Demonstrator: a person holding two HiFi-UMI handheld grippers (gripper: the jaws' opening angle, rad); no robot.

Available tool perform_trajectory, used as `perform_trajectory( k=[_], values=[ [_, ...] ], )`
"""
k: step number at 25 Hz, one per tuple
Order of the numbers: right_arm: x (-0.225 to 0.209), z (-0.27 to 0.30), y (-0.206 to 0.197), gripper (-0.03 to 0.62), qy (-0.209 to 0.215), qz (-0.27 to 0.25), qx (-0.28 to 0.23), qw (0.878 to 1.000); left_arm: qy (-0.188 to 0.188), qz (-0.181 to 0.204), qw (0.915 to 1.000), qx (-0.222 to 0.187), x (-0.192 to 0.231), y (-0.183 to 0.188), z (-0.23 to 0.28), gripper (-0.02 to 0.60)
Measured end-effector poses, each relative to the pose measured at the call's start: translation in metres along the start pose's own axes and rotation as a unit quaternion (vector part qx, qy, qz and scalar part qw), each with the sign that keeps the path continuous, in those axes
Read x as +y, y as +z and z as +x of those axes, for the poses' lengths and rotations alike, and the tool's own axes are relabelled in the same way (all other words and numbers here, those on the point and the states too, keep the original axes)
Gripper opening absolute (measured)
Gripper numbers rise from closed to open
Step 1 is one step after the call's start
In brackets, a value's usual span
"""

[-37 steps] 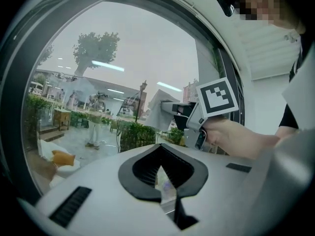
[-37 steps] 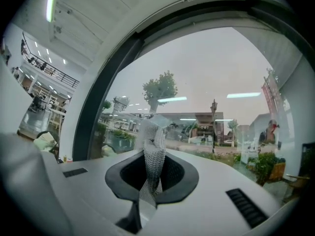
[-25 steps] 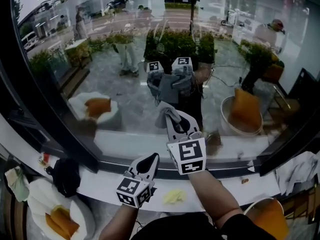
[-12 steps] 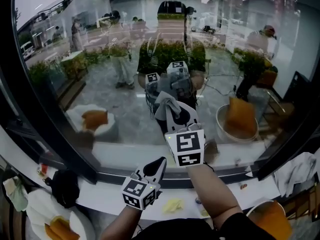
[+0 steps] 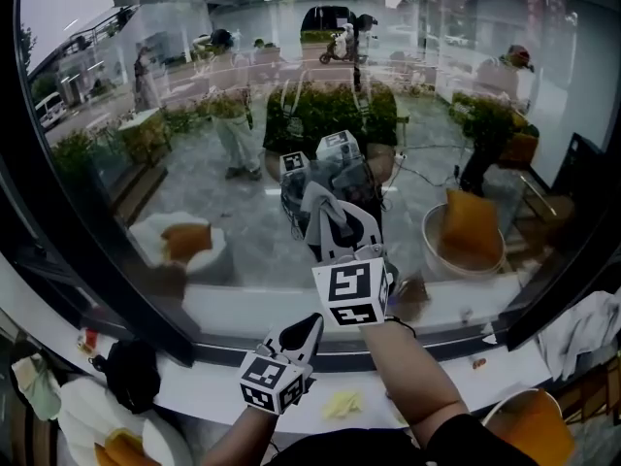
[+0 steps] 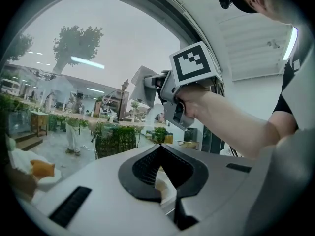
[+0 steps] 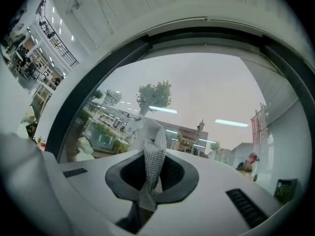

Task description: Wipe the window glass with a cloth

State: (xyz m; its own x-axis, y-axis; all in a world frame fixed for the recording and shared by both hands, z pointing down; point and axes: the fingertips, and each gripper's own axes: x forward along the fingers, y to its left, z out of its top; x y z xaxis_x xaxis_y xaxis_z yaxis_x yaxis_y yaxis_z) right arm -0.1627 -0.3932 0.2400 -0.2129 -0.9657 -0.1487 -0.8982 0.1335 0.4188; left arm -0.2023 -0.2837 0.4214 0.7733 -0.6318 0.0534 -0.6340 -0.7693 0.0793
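Observation:
The window glass [image 5: 194, 153] fills the head view, full of reflections. My right gripper [image 5: 333, 223] is raised in front of it, shut on a grey cloth [image 5: 318, 202] that bunches out past the fingertips against the pane. In the right gripper view the meshy cloth [image 7: 151, 156] hangs between the closed jaws of the right gripper [image 7: 150, 151], with the glass [image 7: 206, 97] just beyond. My left gripper [image 5: 307, 326] is held low by the sill, shut with nothing in it. The left gripper view looks past the left gripper [image 6: 158, 147] up at the cloth [image 6: 141, 78].
A white sill [image 5: 194, 357] runs under the black window frame [image 5: 107, 260]. On it lie a yellow scrap [image 5: 342, 404] and a black object [image 5: 131, 369]. A plate with food [image 5: 92, 433] sits at bottom left, an orange bowl [image 5: 529, 425] and a pale cloth [image 5: 582, 330] at right.
My right gripper has moved up the glass with the cloth, a little to the left. The left gripper has shifted slightly right and stays low.

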Motion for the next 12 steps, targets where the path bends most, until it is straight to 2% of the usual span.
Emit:
perform_trajectory(
  k=[6, 12],
  values=[
    [-0.008, 0.000, -0.004, 0.041, 0.000, 0.003, -0.006, 1.000, -0.002, 0.000, 1.0000, 0.006, -0.002, -0.004, 0.007, 0.008],
    [-0.019, -0.006, -0.005, 0.041, -0.024, 0.000, 0.005, 1.000, -0.020, -0.001, 0.9998, 0.009, 0.000, 0.000, 0.005, 0.008]
  ],
)
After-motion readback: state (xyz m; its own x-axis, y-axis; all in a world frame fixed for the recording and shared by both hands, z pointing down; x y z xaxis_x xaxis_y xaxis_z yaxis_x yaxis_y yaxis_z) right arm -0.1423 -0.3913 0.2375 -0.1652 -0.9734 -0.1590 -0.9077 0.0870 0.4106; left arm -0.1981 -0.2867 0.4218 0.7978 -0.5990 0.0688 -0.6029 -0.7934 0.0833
